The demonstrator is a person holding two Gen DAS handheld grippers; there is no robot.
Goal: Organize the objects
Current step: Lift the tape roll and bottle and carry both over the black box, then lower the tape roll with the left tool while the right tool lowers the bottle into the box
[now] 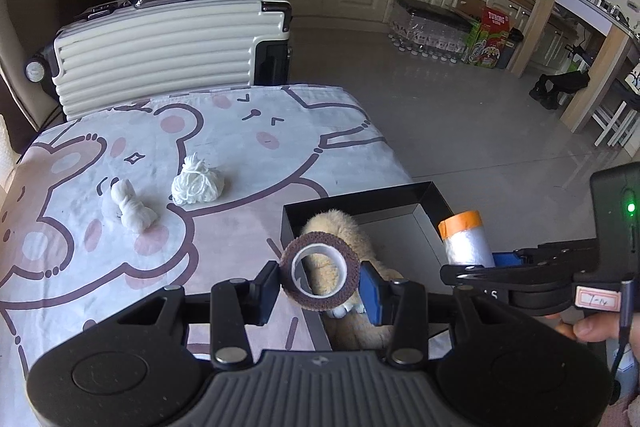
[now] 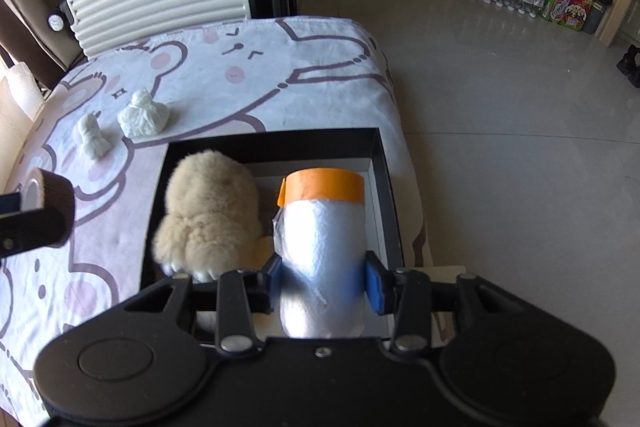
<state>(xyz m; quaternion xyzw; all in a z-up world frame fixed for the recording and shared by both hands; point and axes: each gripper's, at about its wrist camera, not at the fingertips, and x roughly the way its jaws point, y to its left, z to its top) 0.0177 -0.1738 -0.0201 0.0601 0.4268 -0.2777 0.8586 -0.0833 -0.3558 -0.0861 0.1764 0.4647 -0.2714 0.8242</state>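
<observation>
Left claw (image 1: pixel 320 279): clamped across the outer rim of a brown tape ring (image 1: pixel 319 270), held upright, hollow core facing the camera, hovering right over the near left edge of the black box (image 1: pixel 424 215). Right claw (image 2: pixel 323 277): closed on the lower body of a white film roll with an orange end (image 2: pixel 324 227), orange end pointing away, poised above the box's right half.

Directly below and ahead of both claws: a tan plush toy (image 2: pixel 208 211) already lying in the box's left half, right half bare. Farther out to the left, on the bear-print surface (image 1: pixel 240 131): two white cloth bundles (image 1: pixel 198 185) (image 1: pixel 130 207), apart from each other, untouched.

Handling, as a judgement: tape ring light and fairly stiff, fuzzy edge giving good friction, best pinched across its width as now. Film roll light, wrapping likely slippery and crushable, so mid-body grip with modest pressure. Cloth bundles soft, squashy, best taken at the knotted top.
</observation>
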